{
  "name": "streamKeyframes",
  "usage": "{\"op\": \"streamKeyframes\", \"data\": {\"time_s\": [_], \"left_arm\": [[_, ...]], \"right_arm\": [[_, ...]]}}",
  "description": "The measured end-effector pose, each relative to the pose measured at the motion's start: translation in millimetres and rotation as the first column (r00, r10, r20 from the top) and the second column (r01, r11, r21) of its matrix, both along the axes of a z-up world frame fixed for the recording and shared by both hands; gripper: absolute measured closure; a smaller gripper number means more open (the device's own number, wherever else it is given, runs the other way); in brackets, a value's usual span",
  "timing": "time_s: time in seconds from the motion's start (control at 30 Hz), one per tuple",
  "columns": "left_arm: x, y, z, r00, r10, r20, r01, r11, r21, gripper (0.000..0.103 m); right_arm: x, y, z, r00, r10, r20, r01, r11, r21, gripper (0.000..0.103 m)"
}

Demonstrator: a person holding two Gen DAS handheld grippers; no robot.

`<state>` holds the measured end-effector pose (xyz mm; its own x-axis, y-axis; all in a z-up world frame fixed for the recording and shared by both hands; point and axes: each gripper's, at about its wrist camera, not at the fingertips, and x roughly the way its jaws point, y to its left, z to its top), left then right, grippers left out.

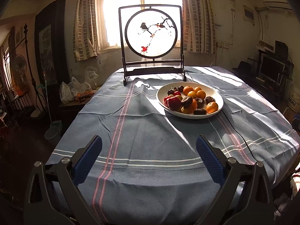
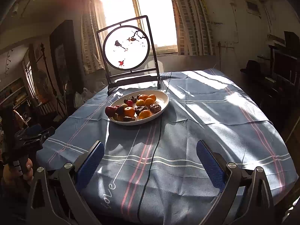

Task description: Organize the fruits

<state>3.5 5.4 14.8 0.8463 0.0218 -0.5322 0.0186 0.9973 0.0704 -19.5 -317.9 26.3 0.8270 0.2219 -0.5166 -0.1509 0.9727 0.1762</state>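
Note:
A white plate [image 1: 217,95] on the blue striped tablecloth holds mixed fruit: several oranges [image 1: 212,107], red apples [image 1: 174,102] and dark wrinkled fruits [image 1: 186,100]. It also shows in the right wrist view [image 2: 165,98], with oranges [image 2: 145,114] and a red apple [image 2: 110,111]. My left gripper [image 1: 149,146] is open and empty, held above the near part of the table, well short of the plate. My right gripper [image 2: 150,150] is open and empty too, over the near cloth. The left gripper also shows at the left edge of the right wrist view [image 2: 33,131].
A framed round bird screen [image 1: 151,33] stands at the table's far edge before the window. A black cable [image 2: 150,159] runs across the cloth from the plate toward me. Plastic bags with fruit [image 1: 78,91] sit on a low stand to the left.

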Motion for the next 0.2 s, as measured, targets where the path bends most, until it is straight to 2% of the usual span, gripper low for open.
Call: {"op": "streamKeyframes", "data": {"time_s": [0.2], "left_arm": [[3.0, 2.0, -3.5, 1.000, 0.016, -0.015, -0.016, 1.000, 0.004, 0.005]], "right_arm": [[3.4, -2.8, -3.9, 1.000, -0.011, -0.015, 0.011, 1.000, 0.005, 0.004]]}}
